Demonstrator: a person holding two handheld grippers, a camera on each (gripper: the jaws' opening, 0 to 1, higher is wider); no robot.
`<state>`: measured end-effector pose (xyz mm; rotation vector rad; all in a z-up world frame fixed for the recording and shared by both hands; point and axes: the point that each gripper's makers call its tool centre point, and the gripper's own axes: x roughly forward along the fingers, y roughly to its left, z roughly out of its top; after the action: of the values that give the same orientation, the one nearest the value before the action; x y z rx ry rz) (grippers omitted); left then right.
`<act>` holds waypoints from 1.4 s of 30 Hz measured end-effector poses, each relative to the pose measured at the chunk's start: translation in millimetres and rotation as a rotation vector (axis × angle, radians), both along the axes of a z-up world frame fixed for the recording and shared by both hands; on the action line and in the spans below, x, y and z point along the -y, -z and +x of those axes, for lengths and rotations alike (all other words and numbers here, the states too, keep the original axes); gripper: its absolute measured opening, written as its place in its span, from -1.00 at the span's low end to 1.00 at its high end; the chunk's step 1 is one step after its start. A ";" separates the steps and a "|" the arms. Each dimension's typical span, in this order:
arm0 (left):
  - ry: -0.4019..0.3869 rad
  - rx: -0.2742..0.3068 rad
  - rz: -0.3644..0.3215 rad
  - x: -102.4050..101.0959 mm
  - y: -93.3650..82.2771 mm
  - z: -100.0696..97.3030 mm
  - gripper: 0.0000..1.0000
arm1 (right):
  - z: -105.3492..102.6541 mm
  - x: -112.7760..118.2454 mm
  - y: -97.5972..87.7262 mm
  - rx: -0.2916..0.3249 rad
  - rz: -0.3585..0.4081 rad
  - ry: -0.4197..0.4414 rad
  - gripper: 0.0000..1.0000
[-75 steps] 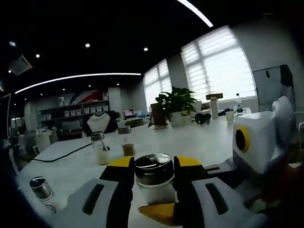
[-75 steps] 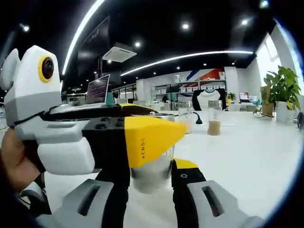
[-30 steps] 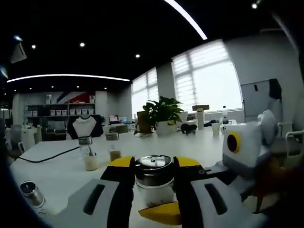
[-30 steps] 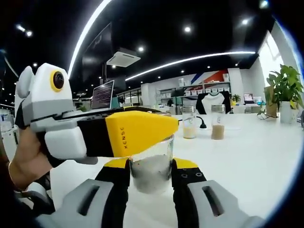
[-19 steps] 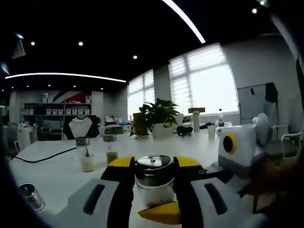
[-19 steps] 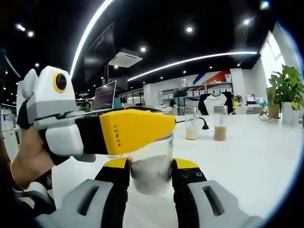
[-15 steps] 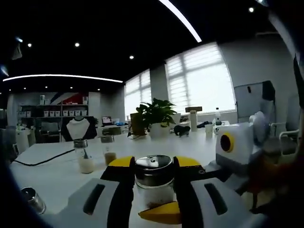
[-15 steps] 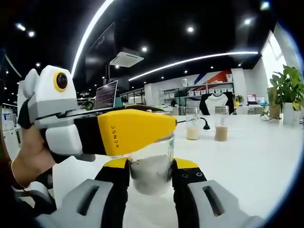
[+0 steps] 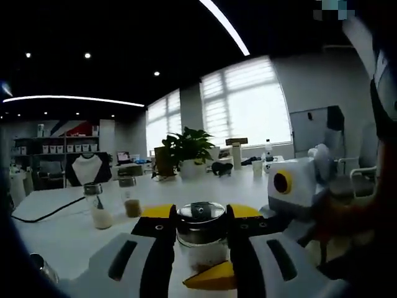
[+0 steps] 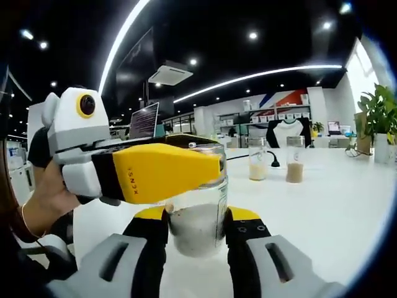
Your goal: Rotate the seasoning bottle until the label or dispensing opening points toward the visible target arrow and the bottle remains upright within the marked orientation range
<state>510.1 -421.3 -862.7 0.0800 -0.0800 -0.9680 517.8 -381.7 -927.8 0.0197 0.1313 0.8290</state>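
Note:
A glass seasoning bottle [image 10: 197, 225] with pale grains and a shiny metal cap [image 9: 200, 213] stands upright over the white table [image 10: 335, 205]. My right gripper [image 10: 197, 216] is shut on the glass body, one jaw on each side. My left gripper [image 9: 200, 218] is shut on the cap. In the right gripper view the left gripper [image 10: 162, 174] reaches in from the left, its yellow jaw lying across the bottle top, with a person's hand [image 10: 46, 200] behind it. In the left gripper view the right gripper [image 9: 290, 189] comes in from the right, one yellow jaw tip low in front of the bottle.
Two more seasoning bottles [image 10: 257, 162] [image 10: 294, 162] stand further back on the table, also seen in the left gripper view [image 9: 98, 208] [image 9: 129, 198]. A small metal-capped jar [image 9: 38, 264] lies at the near left. A potted plant [image 9: 186, 149], a black cable [image 9: 34, 215] and a laptop [image 10: 144, 122] sit beyond.
In the right gripper view the left gripper has swung leftward around the bottle top, uncovering more of the cap rim. The left gripper view's background slid left, so that camera turned. Both grips hold.

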 end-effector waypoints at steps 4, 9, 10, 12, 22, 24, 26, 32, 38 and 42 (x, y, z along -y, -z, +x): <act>0.038 -0.013 -0.006 -1.2 0.4 -1.2 -0.33 | -2.1 -2.0 0.5 -0.005 0.004 -0.012 -0.31; 0.101 -0.032 -0.007 -1.2 0.9 -4.3 -0.33 | -4.3 -4.8 0.1 -0.003 0.002 -0.035 -0.31; 0.114 -0.034 -0.003 -0.8 1.7 -5.2 -0.33 | -5.3 -5.8 0.5 -0.006 0.003 -0.043 -0.31; 0.141 -0.034 0.010 0.0 2.8 -8.4 -0.33 | -7.2 -7.2 1.5 -0.010 0.004 -0.054 -0.31; 0.197 -0.050 -0.017 -0.6 1.2 -12.4 -0.33 | -11.2 -9.2 -0.5 0.000 0.005 -0.078 -0.30; 0.201 -0.042 -0.011 0.2 1.2 -13.4 -0.33 | -11.5 -9.5 -0.5 -0.001 0.007 -0.083 -0.30; 0.197 -0.042 -0.010 0.4 1.5 -13.1 -0.33 | -10.9 -9.2 -0.4 0.009 0.009 -0.078 -0.30; 0.159 -0.090 -0.079 -2.4 5.2 -7.5 -0.32 | -8.7 -6.8 1.7 0.020 0.000 -0.049 -0.31; 0.088 -0.099 -0.061 -2.5 6.9 -2.6 -0.31 | -4.3 -9.7 5.5 0.018 -0.012 -0.008 -0.31; 0.032 -0.090 -0.037 -3.0 5.8 0.5 -0.30 | -1.0 -9.7 3.4 0.027 -0.015 0.021 -0.31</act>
<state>510.6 -418.3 -868.5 0.0010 -0.0163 -1.0000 516.8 -372.0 -931.2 -0.0038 0.1121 0.8074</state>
